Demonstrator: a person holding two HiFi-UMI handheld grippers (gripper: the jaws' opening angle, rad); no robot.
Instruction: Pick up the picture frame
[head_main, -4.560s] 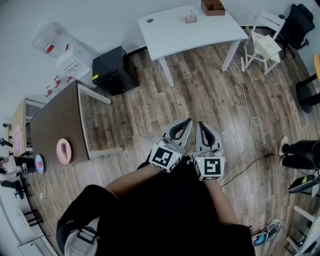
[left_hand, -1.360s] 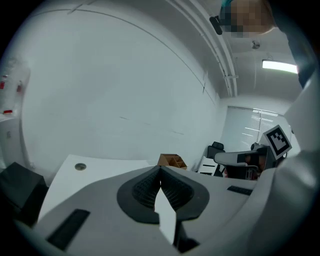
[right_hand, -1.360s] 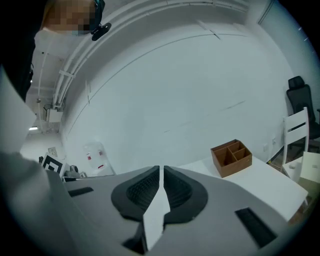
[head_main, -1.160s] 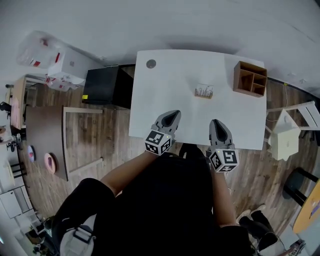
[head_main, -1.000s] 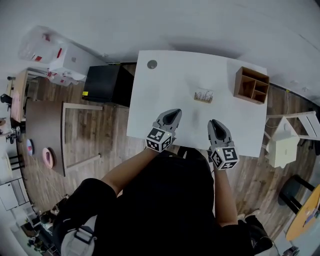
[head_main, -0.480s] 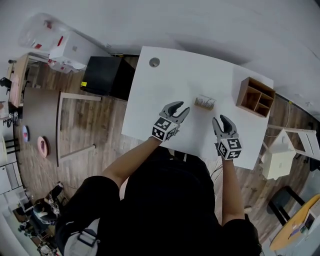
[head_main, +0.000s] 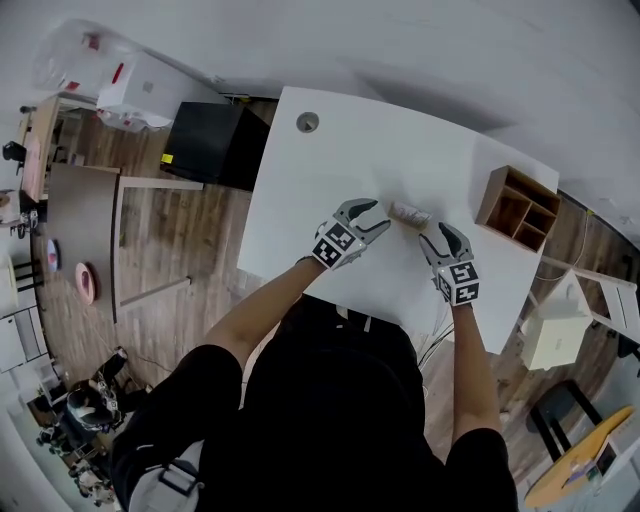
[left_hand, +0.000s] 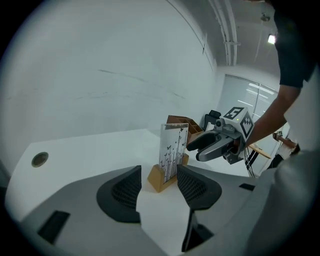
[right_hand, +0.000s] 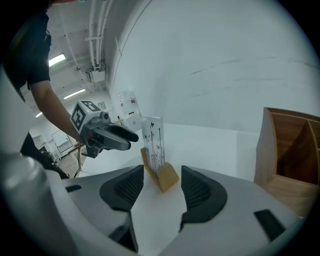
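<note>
Two tongs over a white worktop (head_main: 330, 180), head view. Left tongs (head_main: 380, 214) come at the picture frame (head_main: 408, 212) from its left end, right tongs (head_main: 437, 230) from its near right. The frame sits mid-worktop between the two. A wooden organiser (head_main: 517, 208) stands at the right edge, well apart from the frame. A round cable port (head_main: 308, 122) is at the far left corner. A black cabinet (head_main: 208, 147) stands on the floor to the left, with white boxes (head_main: 140, 85) beyond it; their red labels are too small to read.

Left gripper view: the left tongs' jaws have just been opening and stand wide, pads on nothing. The picture frame (left_hand: 172, 150) is upright in its wooden base just beyond the tips, seen through the gap. It is a clear panel printed with black plant stems and butterflies. Right tongs (left_hand: 195, 151) are close at its right, the organiser (left_hand: 180, 121) behind.

Right gripper view: these jaws have also just been opening and are wide, gripping nothing. The frame (right_hand: 154, 142) is just ahead of the tips, edge-on and upright. Left tongs (right_hand: 131, 141) are beyond it on the left, their cube showing a square marker. The organiser (right_hand: 292, 150) is near on the right.
</note>
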